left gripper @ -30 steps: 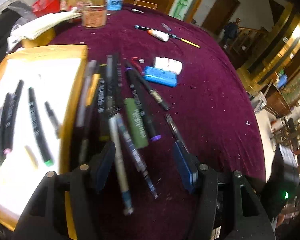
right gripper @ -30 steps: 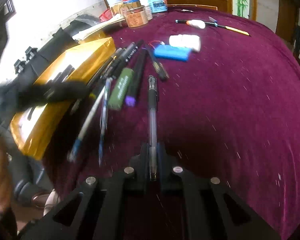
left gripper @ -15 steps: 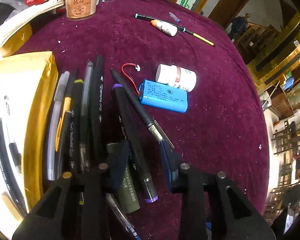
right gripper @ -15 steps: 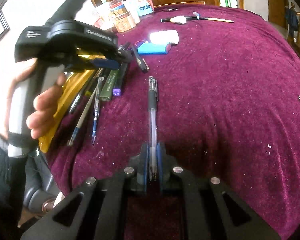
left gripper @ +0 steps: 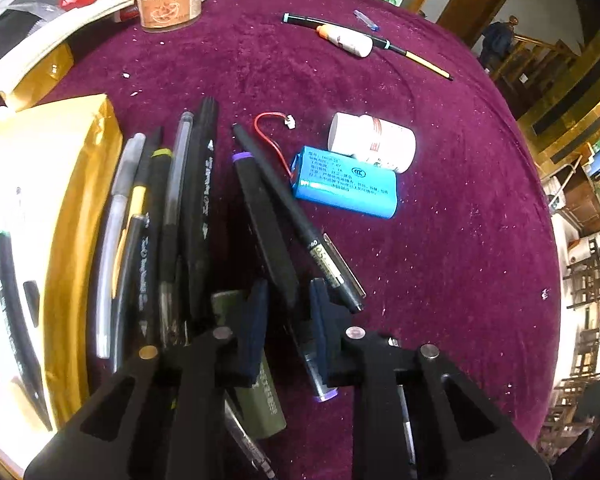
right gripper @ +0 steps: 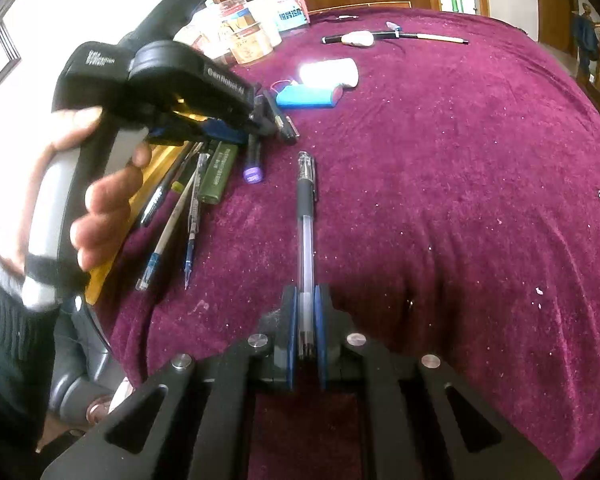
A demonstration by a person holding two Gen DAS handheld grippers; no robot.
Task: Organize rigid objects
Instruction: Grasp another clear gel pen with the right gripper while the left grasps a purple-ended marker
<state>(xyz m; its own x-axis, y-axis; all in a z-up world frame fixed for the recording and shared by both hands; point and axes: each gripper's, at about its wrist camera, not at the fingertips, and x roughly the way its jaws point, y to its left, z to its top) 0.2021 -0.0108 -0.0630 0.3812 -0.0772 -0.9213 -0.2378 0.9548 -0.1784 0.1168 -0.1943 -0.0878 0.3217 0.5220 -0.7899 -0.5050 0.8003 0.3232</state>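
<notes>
Across a purple velvet tablecloth [left gripper: 440, 240] lies a scatter of pens and markers. At the near centre of the left wrist view, the left gripper [left gripper: 288, 320] points steeply down over a black marker with purple ends [left gripper: 266, 220]; its blue-padded jaws are closing, with the marker's barrel between them, though contact of the pads with the barrel cannot be confirmed. Just right of this marker lies a slim black pen [left gripper: 300, 228], and just left of it, partly under the left finger, an olive-green marker [left gripper: 260, 396]. Further left, a row of black and clear pens [left gripper: 172, 216] lies side by side against a yellow box [left gripper: 76, 184], inside which more dark markers rest on a white lining. To the far right of the marker sit a blue battery pack [left gripper: 346, 188] with a red lead and a white bottle [left gripper: 374, 142], touching each other.

Near the bottom centre of the right wrist view, the right gripper [right gripper: 305, 320] is clamped on a clear gel pen [right gripper: 306, 216] at its rear end; the pen points away over the cloth. At left, a person's hand [right gripper: 80, 200] grasps the left gripper's handle.
</notes>
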